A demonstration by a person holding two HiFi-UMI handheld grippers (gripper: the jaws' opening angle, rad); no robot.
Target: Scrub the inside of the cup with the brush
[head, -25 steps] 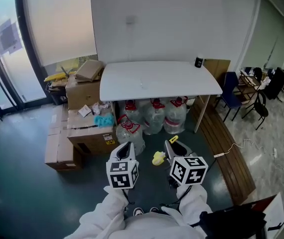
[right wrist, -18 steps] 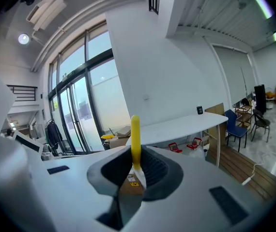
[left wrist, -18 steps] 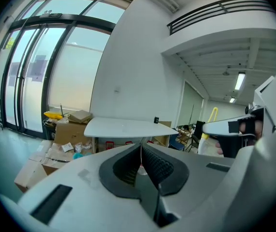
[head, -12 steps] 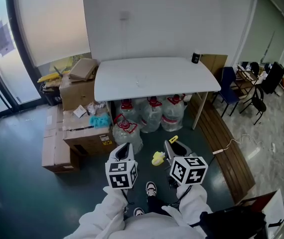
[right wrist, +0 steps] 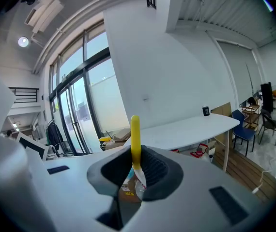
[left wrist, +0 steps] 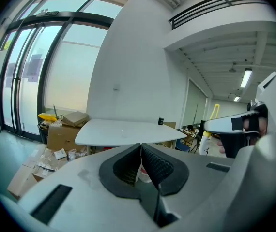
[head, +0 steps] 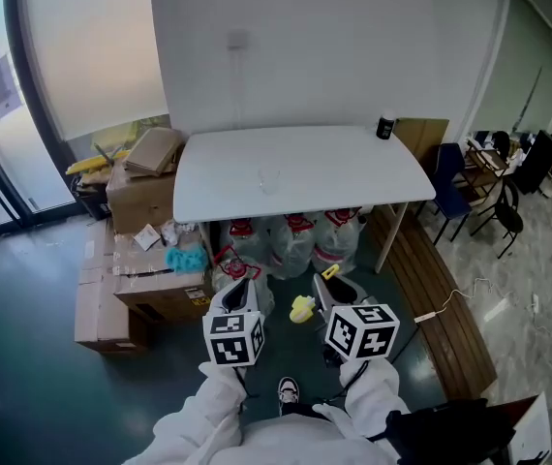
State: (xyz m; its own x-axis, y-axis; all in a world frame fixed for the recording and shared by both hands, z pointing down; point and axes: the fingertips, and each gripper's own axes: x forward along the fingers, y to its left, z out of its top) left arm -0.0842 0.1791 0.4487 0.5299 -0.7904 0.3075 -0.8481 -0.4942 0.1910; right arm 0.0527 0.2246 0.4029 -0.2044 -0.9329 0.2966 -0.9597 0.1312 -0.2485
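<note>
Yellow brush (right wrist: 135, 134) is pinched in my right fingers (right wrist: 153, 170); my left fingers (left wrist: 160, 166) are pressed together, empty. The clear cup (head: 270, 180) stands on the worktop (head: 344, 168), well apart from me. I'd spread the left fingers early to steady it.

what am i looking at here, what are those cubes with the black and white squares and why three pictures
No robot here: a person in white sleeves holds a tool called a gripper in each hand, and the cubes are part of those. The head view comes from a camera on the person's head, looking down at the left gripper and right gripper. The other two pictures come from cameras riding on each gripper, looking along its jaws. The left gripper is shut and empty; the right gripper is shut on a yellow brush. Ahead stands a white table with a small dark container at its far right corner and what looks like a clear cup near the middle.
</note>
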